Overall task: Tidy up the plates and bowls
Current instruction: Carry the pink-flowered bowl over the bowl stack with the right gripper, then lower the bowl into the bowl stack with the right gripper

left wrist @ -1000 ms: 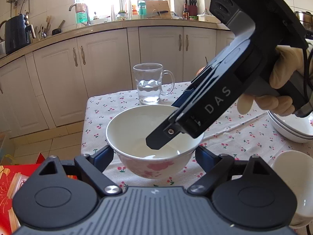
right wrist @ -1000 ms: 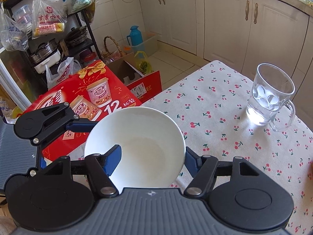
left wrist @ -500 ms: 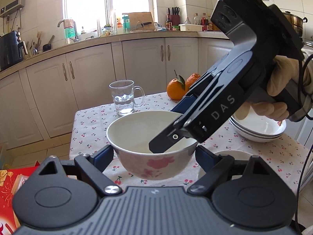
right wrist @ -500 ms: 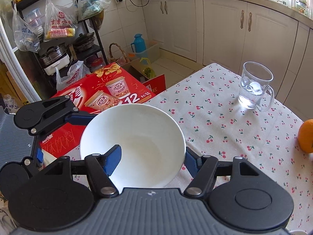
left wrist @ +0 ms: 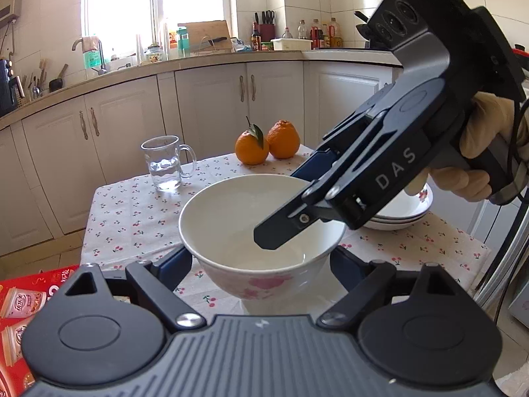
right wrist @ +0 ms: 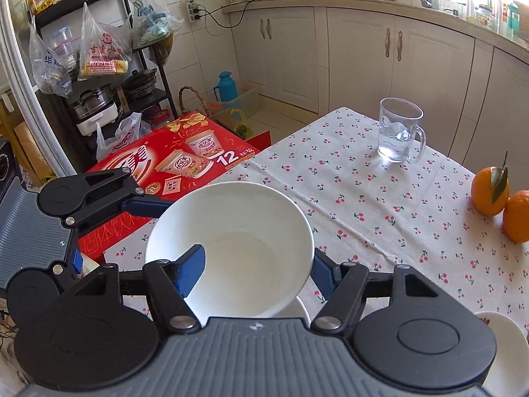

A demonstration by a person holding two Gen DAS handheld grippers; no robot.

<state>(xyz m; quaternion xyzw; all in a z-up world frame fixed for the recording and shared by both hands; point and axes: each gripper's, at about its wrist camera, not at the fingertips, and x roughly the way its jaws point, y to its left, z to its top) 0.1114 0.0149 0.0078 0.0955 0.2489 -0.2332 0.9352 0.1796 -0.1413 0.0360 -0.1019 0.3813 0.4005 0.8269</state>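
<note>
A: Why are both grippers on one bowl (left wrist: 261,231)?

B: It looks like a shared carry. The left gripper (left wrist: 261,261) spans the bowl from outside, its blue pads against opposite sides of the wall. The right gripper (right wrist: 254,264) pinches the rim instead: in the right wrist view one pad sits inside the bowl and the other outside it. Its jaws are closed down to the thickness of the wall, while the left gripper's stand roughly half open around the body.

A: So the bowl is off the table (right wrist: 380,205)?

B: It appears lifted. The foot shows clear of the cherry-print cloth in the left wrist view, with another white bowl (right wrist: 302,307) showing just under it from the right wrist camera. Taking the glass mug (left wrist: 165,162) as the marker, the held bowl hangs nearer the cameras than the mug, over the table's near edge. The stack of plates (left wrist: 403,211) sits well to the right of the mug, beyond the right gripper, and is probably where the dishes are being gathered, though that is only a guess.

A: What does the bowl look like?

B: White, glossy, deep and round, with a narrow foot. The inside is plain and empty. The outside carries a pink flower print low on the wall. The glaze likely makes it slippery, which may explain the double hold.
</note>
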